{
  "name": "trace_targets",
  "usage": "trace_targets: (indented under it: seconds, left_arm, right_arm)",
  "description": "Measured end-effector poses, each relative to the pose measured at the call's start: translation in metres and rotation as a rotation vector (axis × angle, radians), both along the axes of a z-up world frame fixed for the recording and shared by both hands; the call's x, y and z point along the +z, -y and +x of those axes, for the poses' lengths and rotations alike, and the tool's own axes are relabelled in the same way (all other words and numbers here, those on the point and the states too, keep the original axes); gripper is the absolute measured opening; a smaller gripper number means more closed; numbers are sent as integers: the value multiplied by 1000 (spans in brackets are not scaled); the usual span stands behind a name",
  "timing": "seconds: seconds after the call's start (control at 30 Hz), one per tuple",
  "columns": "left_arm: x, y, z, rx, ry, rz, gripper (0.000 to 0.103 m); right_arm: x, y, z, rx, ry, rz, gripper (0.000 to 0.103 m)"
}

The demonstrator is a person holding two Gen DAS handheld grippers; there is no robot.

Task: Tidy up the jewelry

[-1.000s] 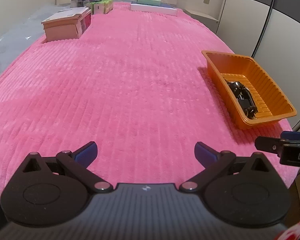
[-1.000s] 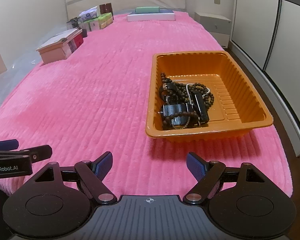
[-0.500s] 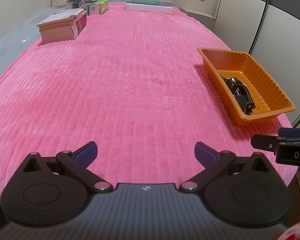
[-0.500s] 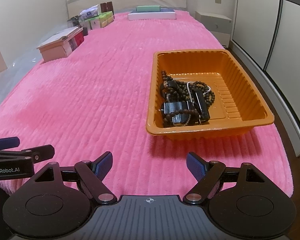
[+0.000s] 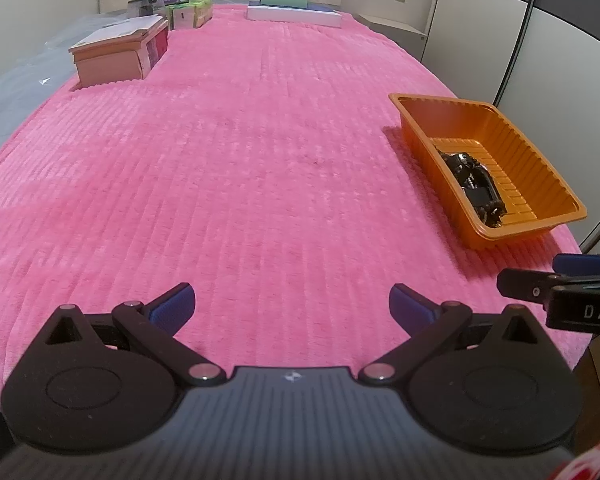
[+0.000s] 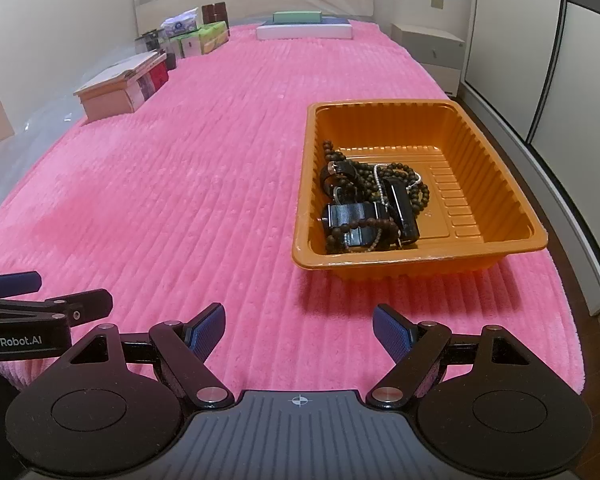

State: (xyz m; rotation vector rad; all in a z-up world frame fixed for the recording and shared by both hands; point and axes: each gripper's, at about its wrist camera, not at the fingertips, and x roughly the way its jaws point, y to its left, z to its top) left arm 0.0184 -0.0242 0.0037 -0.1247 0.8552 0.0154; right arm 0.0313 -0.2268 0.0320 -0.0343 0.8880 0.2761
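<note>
An orange plastic tray (image 6: 496, 184) sits on the pink ribbed blanket (image 6: 204, 184), ahead and right of my right gripper (image 6: 298, 326). A tangled pile of jewelry (image 6: 370, 206) lies in its near left part: dark bead strings, a silver chain, black watches. My right gripper is open and empty, a short way in front of the tray. The tray (image 5: 512, 152) also shows at the right of the left wrist view, with the jewelry (image 5: 476, 188) inside. My left gripper (image 5: 292, 306) is open and empty over bare blanket.
A pink wooden box (image 5: 120, 54) stands far left. Green and white boxes (image 5: 188, 12) and flat boxes (image 5: 292, 12) line the far end. The blanket's right edge drops off beside wardrobe doors (image 6: 540, 60). Each gripper's tip shows in the other's view (image 5: 556, 284).
Both views shifted slightly: the tray sits a little lower and nearer in the right wrist view. Both grippers stay open and nothing in the tray has moved.
</note>
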Motion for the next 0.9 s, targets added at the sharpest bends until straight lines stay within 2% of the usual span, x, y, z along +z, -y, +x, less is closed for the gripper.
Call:
trace_targets:
  seconds: [0.9]
  left_arm:
    - [0, 1, -1, -11, 7, 8, 103]
  right_arm:
    - [0, 2, 0, -4, 0, 4, 81]
